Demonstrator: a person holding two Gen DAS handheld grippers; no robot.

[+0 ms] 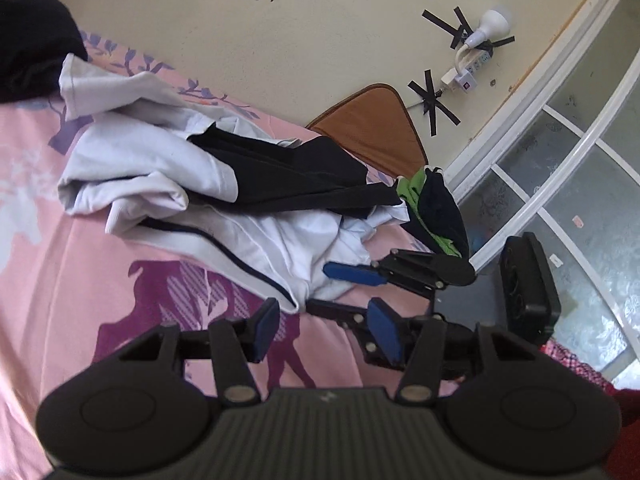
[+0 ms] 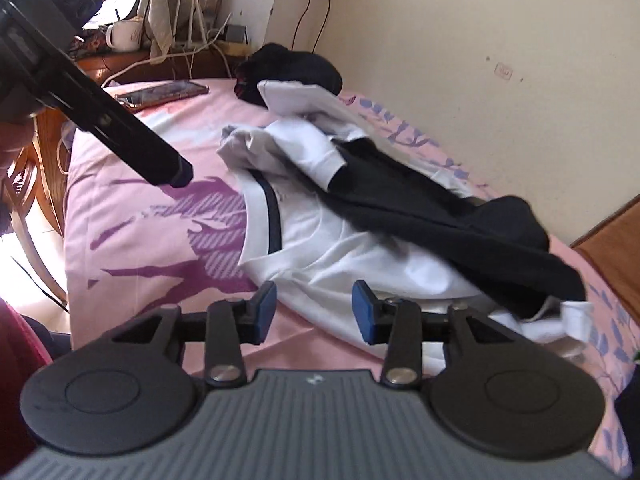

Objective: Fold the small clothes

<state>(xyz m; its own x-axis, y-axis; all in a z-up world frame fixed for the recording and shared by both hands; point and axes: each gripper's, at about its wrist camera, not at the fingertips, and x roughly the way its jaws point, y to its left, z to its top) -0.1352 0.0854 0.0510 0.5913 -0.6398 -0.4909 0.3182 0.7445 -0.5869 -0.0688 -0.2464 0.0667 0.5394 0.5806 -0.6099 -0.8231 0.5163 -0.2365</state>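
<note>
Left gripper (image 1: 326, 330): jaws apart, nothing between the blue pads, only pink bedsheet (image 1: 80, 280) below them, just beside the lower hem of the white shirt (image 1: 160, 168). Right gripper (image 2: 314, 312): jaws also apart, holding nothing, hovering over the near edge of the same white shirt (image 2: 340, 256); not possible to say if a pad touches the cloth. Seen from the left camera, right gripper (image 1: 352, 292) reaching in from the side, one blue pad over the shirt edge, the other lower, close to the sheet. Further out: white shirt with dark trim lying crumpled and bunched on the bed, no neat fold visible. Black garment (image 2: 460, 224) thrown across the top of it, reaching toward the wall. Beyond that, a green and dark piece (image 1: 436, 212) at the bed edge, and a dark heap (image 2: 288, 68) at the far end near a phone (image 2: 164, 94). Judged progress: very early, nothing folded, no finished stack in view. Still to do, probably: separate the black garment from the shirt, spread each flat, fold, then repeat for the remaining pieces.
</note>
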